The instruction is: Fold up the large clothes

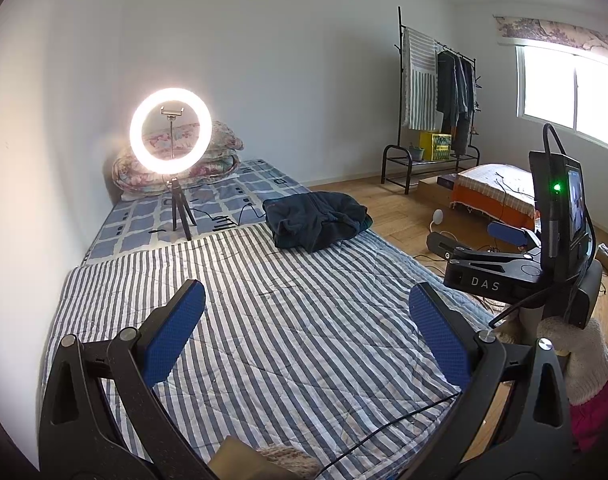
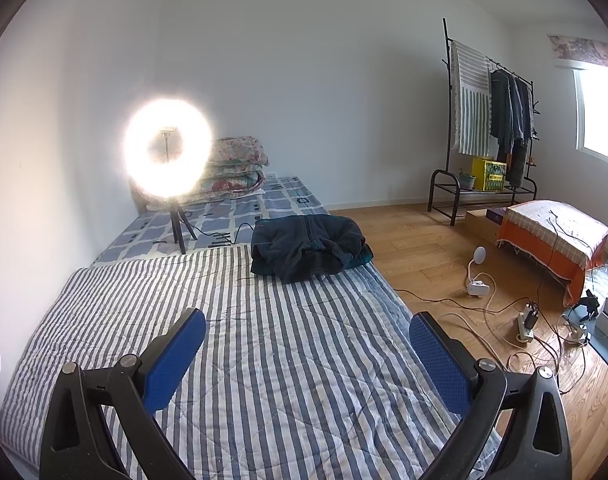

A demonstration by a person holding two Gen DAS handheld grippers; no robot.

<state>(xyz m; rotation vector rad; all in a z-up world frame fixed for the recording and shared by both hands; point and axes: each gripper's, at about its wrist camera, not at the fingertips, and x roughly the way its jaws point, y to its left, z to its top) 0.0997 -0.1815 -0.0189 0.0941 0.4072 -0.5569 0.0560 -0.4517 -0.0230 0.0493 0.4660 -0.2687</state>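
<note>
A dark navy garment [image 1: 317, 220] [image 2: 309, 246] lies crumpled in a heap at the far right edge of the striped quilt [image 1: 288, 320] [image 2: 272, 340] on the bed. My left gripper [image 1: 307, 332] is open above the near part of the quilt, well short of the garment, with nothing between its blue pads. My right gripper [image 2: 307, 354] is also open and holds nothing, over the quilt's near right side. In the left wrist view the right gripper's black body [image 1: 515, 264] shows at the right, held by a hand in a white knit glove [image 1: 579, 360].
A lit ring light on a small tripod [image 1: 171, 132] [image 2: 168, 148] stands on the bed beyond the quilt, its cable trailing toward the garment. Folded floral bedding [image 1: 220, 156] is stacked at the head. Cables and power strips [image 2: 527, 324] litter the wooden floor. A clothes rack [image 2: 491, 128] and a covered bench [image 2: 555, 232] stand at right.
</note>
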